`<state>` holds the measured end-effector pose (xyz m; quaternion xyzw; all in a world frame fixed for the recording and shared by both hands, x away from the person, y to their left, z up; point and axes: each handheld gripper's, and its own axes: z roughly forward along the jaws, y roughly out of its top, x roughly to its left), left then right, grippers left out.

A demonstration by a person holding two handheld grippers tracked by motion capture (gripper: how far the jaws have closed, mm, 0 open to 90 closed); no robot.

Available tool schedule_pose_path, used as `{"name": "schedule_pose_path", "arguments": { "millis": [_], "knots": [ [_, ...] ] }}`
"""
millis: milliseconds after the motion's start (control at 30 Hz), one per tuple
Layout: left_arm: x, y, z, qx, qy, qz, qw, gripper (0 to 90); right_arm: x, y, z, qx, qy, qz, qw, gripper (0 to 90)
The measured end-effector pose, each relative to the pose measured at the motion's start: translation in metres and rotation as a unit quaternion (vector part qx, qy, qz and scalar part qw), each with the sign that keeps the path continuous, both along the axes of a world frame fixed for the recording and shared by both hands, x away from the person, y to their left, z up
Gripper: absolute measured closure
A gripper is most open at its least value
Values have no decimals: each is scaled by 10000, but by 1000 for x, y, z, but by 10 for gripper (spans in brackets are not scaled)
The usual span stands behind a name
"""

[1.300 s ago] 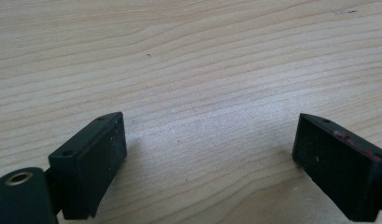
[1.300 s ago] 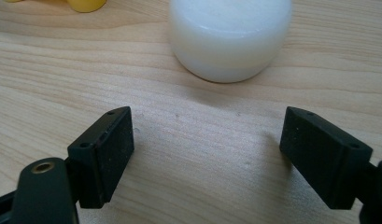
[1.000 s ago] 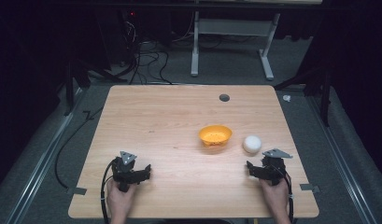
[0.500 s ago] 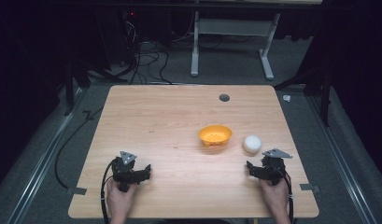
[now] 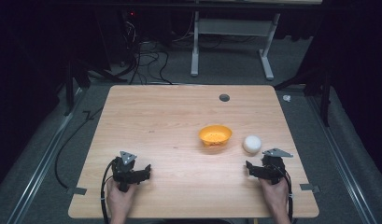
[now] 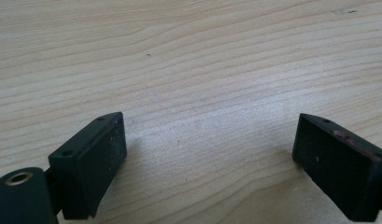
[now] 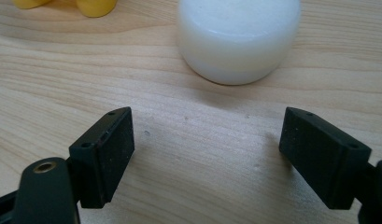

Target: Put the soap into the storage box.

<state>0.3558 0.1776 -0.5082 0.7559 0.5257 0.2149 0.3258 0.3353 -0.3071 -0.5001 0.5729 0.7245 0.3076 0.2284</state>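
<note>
One light wooden table [image 5: 170,116] is being used as the work surface. One shallow orange plastic bowl [image 5: 215,135] is standing right of centre, and one white rounded plastic object [image 5: 251,144] is lying just to its right, apart from it. Two grippers are being held at the near edge: the left gripper [image 6: 207,154] at the near left, jaws apart over bare wood, and the right gripper [image 7: 207,154] directly facing the white object, jaws apart and empty. For a sound grasp, the right gripper is best advanced straight and level until the object is centred between the jaws.
</note>
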Motion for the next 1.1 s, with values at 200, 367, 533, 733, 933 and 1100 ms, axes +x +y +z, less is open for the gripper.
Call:
{"name": "schedule_pose_path", "arguments": {
  "millis": [200,367,533,733,933,1100],
  "knots": [
    [0,0,0,-7,3,3,10000,102,2,0,7,37,-87,38,9999,185],
    [0,0,0,-6,3,2,10000,102,4,0,14,35,-148,59,9999,183],
    [0,0,0,-7,4,3,10000,102,7,0,19,67,-252,71,9996,184],
    [0,0,0,-8,2,4,10000,102,13,1,26,74,-278,83,9996,185],
    [0,0,0,-8,3,4,10000,102,20,3,33,45,-346,92,9993,187],
    [0,0,0,-6,3,2,10000,102,25,2,37,14,-377,106,9992,186]
  ]
}}
